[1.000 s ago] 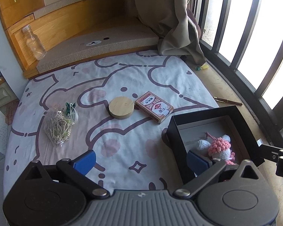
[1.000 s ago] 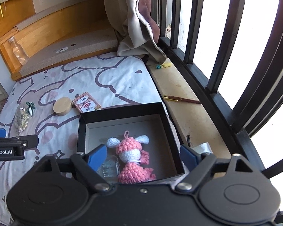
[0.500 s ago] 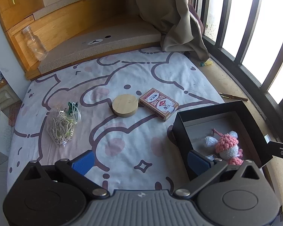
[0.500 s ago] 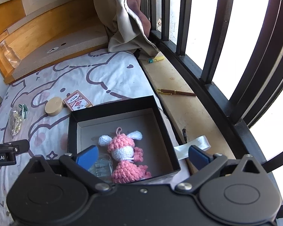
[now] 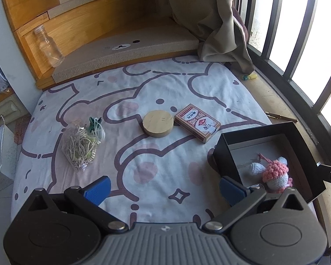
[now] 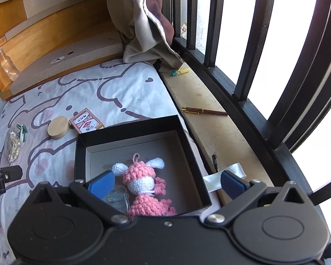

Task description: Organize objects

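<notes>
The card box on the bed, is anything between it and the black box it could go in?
Nothing visible blocks it. The card box lies on the sheet just beyond the black box, with bare sheet between. The wooden disc sits on its other side. The pink doll already lies inside the black box.

On the bed (image 5: 143,172), a box (image 5: 298,130) sits at the right edge beside the window ledge (image 6: 209,132), with a crocheted doll (image 6: 143,181) lying inside it. Left of the box lie a card pack (image 5: 197,122) and, touching it, a wooden disc (image 5: 158,126); further left is a bag of bands (image 5: 80,148). A pen (image 6: 204,110) lies on the ledge, and a bottle (image 5: 48,46) stands on the step behind the bed.
</notes>
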